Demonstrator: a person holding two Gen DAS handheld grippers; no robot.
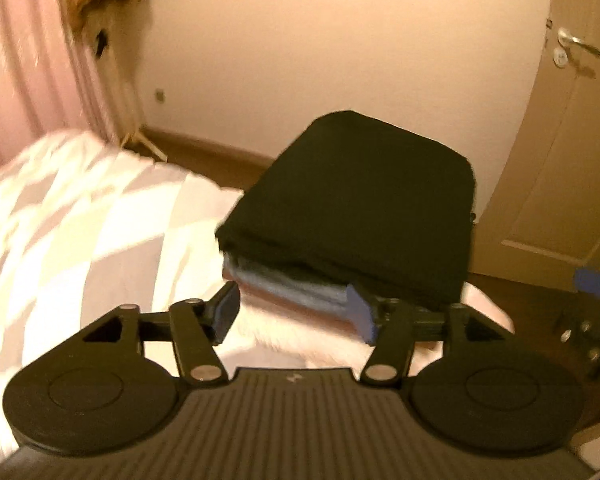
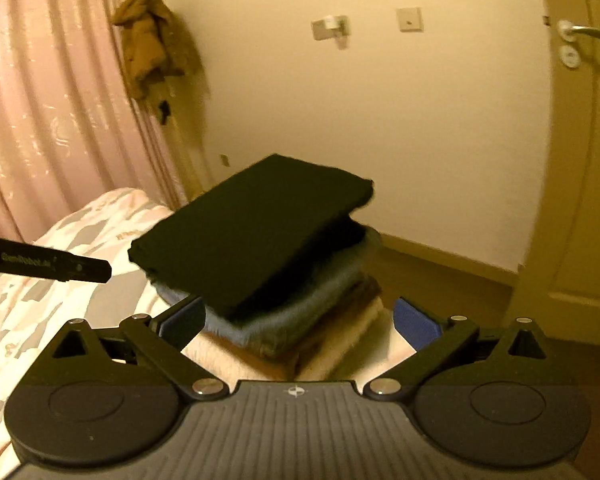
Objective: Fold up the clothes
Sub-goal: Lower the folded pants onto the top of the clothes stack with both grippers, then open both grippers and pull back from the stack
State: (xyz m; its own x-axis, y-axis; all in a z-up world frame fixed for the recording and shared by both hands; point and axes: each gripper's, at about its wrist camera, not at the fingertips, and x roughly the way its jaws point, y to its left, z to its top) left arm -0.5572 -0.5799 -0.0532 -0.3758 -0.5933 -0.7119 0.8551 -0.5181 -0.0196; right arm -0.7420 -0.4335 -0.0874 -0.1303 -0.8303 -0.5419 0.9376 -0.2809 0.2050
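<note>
Hand-held gripper, right (image 2: 298,316) and left (image 1: 296,310): jaws apart about stack base; folded black garment (image 2: 252,232) tilted atop stack at bed (image 2: 40,300) corner, judged liable to slide off if nudged.

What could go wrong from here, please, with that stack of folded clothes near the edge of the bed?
1. The black garment sits skewed on the blue-grey garment, overhanging it; a nudge might slide it off.
2. The stack rests near the corner of the bed, with floor just beyond, so a push could topple it.
3. Both the left gripper and right gripper are open, close to the stack; their fingers could snag a layer.
</note>
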